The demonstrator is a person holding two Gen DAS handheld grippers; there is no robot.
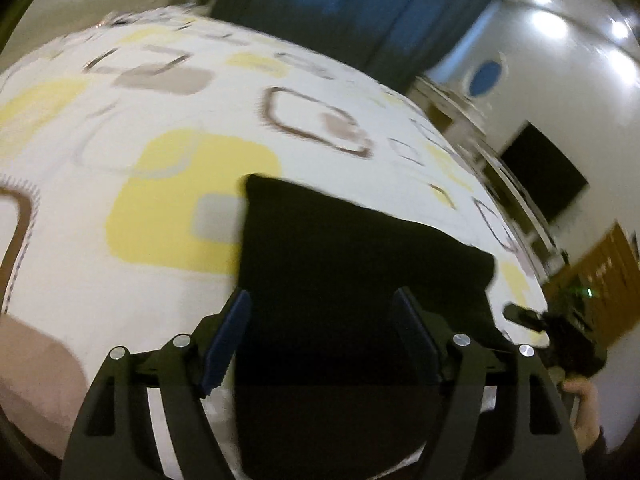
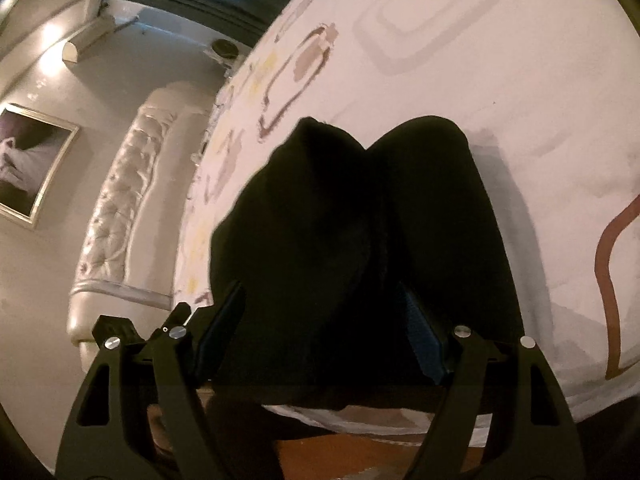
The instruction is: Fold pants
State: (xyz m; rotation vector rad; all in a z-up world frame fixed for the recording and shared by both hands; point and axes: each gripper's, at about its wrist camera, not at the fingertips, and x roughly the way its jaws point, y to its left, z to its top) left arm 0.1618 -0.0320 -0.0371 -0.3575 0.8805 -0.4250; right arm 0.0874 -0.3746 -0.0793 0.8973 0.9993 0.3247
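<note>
where black pants (image 1: 360, 248) lie lengthwise away on bedspread (image 1: 160, 200) | left tongs (image 1: 320, 320) — spread | right tongs (image 2: 324, 312) — spread

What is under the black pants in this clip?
The black pants lie on a white bedspread printed with yellow, grey and brown squares, which shows on all sides of them. The stretch of bedspread directly beneath is covered, so anything lying there cannot be seen.

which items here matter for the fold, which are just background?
Job:
black fabric pants
left hand-held gripper
right hand-held gripper
white patterned bedspread

Background:
blue curtain
black wall screen
framed picture
white tufted headboard
</note>
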